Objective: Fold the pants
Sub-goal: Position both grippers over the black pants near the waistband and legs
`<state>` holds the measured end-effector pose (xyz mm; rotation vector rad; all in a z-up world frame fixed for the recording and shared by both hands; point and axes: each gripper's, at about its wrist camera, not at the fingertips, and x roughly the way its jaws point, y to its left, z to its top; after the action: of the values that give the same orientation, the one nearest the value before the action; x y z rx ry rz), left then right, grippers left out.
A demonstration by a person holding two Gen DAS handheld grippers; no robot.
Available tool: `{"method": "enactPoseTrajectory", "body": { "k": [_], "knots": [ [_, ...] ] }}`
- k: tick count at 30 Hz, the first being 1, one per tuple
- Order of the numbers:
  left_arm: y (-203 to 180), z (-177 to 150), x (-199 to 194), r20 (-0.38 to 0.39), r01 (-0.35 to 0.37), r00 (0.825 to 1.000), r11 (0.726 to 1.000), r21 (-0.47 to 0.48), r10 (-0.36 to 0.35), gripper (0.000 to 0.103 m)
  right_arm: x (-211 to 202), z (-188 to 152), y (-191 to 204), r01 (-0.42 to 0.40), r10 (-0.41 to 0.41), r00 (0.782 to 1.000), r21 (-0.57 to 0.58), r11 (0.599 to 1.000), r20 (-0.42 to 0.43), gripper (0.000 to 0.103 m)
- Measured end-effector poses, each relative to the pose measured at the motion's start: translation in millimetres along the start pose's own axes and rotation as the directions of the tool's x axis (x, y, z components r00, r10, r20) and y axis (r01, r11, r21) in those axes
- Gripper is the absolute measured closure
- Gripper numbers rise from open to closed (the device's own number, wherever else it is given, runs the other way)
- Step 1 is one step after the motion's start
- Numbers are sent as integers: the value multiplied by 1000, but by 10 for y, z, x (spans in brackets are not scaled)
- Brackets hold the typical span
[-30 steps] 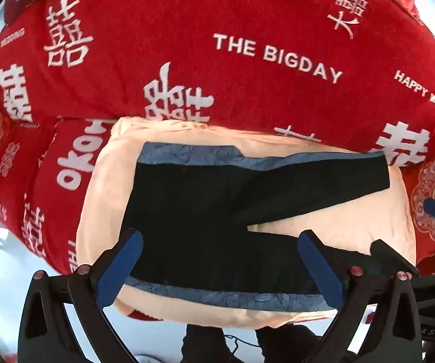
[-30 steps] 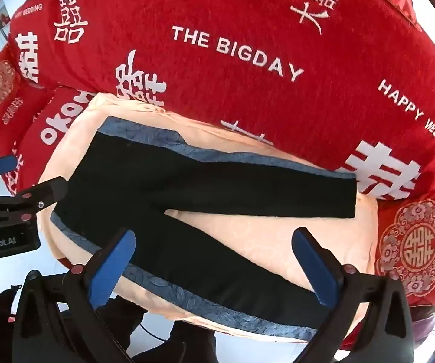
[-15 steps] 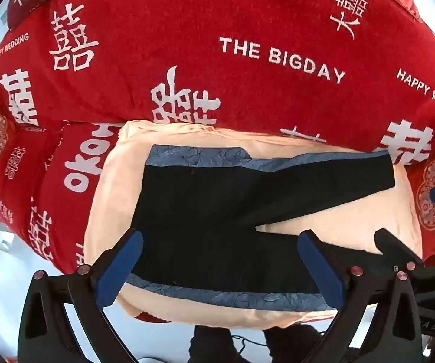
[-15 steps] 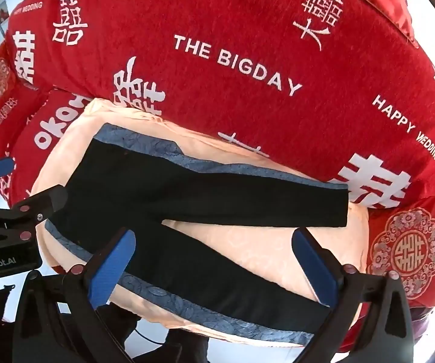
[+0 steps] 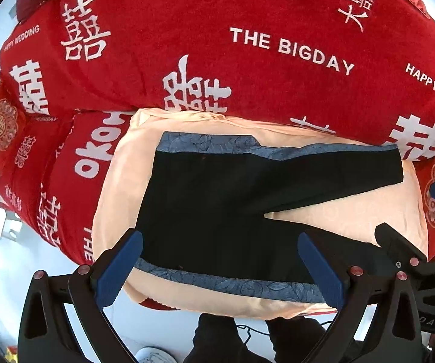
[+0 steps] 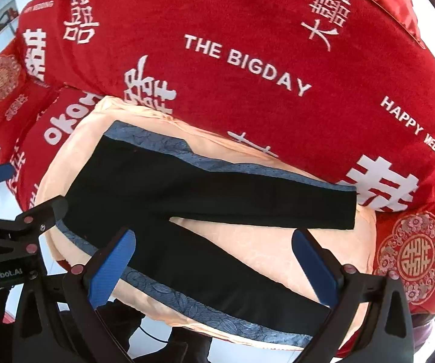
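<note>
A red blanket (image 5: 247, 60) printed with white "THE BIGDAY" lettering fills the upper half of both views. Below it, mid-frame, a peach cushion (image 5: 353, 211) carries the black pants (image 5: 217, 205), spread flat with blue patterned side stripes, waist toward the left, legs splayed rightward. Your left gripper (image 5: 217, 272) sits at the bottom of its frame, fingers spread wide, holding nothing. Your right gripper (image 6: 214, 267) likewise gapes wide above the nearer leg, empty.
</note>
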<state>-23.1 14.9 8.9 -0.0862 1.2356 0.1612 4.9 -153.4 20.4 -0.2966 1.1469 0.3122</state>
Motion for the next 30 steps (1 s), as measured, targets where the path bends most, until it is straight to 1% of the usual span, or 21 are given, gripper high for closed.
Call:
{"method": "enactPoseTrajectory", "body": {
  "k": [4,13,21,25,30],
  "knots": [
    [35,-14,6,-1,0,1000,1000,-7,0,0,21,-14,37,-21,21,1000,-4,1000,-7,0],
    [129,-15,40,-8,14,1000,1000,-6,-14,0,55,-15,96,-21,21,999,-4,1000,-27,0],
    [347,-16,174,-31,54,998,999,-4,-54,0,107,0,253,-17,18,998,8,1000,-57,0],
    [447,19,268,-39,65,997,998,12,-65,0,158,13,356,-30,31,996,16,999,-81,0],
    [534,71,367,-53,92,994,996,14,-91,0,211,32,489,-6,9,995,24,1000,-100,0]
  ]
}}
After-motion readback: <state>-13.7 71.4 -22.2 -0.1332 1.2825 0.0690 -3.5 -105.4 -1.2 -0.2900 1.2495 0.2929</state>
